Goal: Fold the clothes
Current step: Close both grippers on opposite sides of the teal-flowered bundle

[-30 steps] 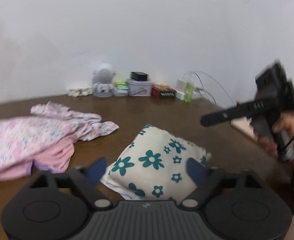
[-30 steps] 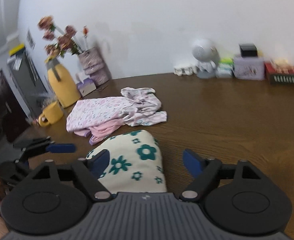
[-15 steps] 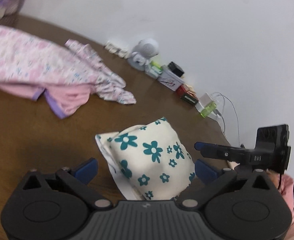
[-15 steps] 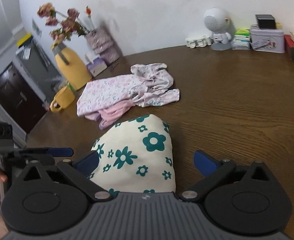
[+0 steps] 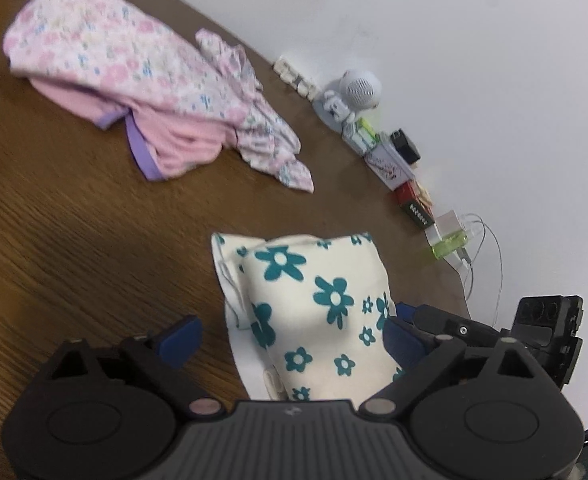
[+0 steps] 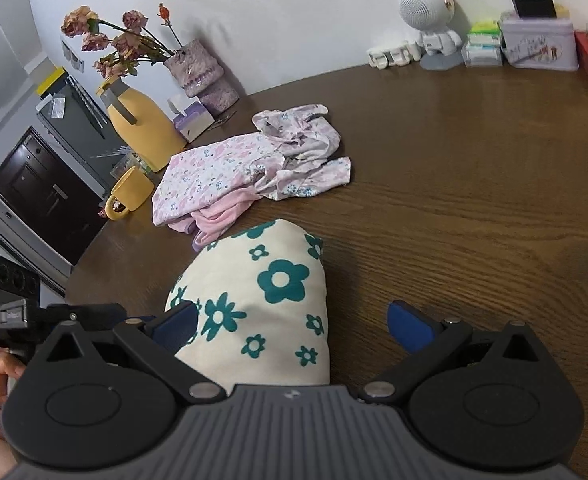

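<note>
A: How do the jaws stand?

B: Both the left gripper (image 5: pixel 289 330) and right gripper (image 6: pixel 294 322) are spread wide, gripping nothing, straddling the cream teal-flowered garment (image 6: pixel 261 308) at lower centre, likely to pinch its near edges.

A: It's a compact bundle on the bench (image 6: pixel 474 184)?

B: Yes. The pink floral clothes (image 6: pixel 245 168) lie heaped above it, apart.

A: Any writing?

B: "DAS" on the other gripper's camera block, far left of the right wrist view; the rest is unreadable.

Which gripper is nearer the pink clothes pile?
Left, though only by a little. The left gripper sits at the flowered cloth on the side facing the pink pile; the right gripper is at the cloth's far side.
</note>
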`<control>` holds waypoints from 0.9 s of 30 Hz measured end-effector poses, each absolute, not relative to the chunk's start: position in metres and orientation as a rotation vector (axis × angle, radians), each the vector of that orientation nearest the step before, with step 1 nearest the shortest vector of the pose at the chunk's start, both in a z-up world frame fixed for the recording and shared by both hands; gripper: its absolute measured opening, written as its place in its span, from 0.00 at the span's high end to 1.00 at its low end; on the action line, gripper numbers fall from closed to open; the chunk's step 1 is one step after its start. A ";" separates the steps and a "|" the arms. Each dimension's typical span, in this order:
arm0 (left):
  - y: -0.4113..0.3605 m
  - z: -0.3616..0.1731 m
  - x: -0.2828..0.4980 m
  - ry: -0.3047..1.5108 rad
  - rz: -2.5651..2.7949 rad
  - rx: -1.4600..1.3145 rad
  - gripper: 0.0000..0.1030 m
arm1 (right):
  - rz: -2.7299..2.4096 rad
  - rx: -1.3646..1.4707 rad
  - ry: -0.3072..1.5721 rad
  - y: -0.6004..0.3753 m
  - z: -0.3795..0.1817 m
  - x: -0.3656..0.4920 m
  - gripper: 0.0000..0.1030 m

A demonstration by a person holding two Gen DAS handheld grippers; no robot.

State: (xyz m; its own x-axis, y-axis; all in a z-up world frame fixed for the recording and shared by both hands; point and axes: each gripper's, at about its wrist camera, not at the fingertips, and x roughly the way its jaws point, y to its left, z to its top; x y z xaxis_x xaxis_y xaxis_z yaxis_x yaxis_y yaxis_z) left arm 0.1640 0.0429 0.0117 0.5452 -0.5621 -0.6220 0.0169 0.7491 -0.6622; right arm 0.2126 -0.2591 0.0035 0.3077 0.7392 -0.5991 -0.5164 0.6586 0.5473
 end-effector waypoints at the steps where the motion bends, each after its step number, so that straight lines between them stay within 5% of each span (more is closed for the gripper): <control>1: 0.041 0.009 0.165 0.960 -0.372 -0.667 0.13 | 0.847 0.278 0.942 -0.259 0.002 0.214 0.00; 5: 0.038 0.001 0.169 1.017 -0.364 -0.699 0.20 | 0.861 0.295 0.937 -0.262 -0.001 0.215 0.00; 27: 0.031 -0.016 0.177 1.003 -0.422 -0.852 0.23 | 0.925 0.328 0.983 -0.248 -0.019 0.225 0.01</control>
State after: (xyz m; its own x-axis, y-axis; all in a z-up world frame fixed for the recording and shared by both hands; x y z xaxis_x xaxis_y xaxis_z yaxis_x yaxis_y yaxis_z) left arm 0.1774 0.0305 -0.0160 0.4967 -0.6630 -0.5600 -0.0633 0.6159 -0.7853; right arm 0.2252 -0.2481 -0.0188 0.2264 0.7915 -0.5676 -0.5181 0.5914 0.6180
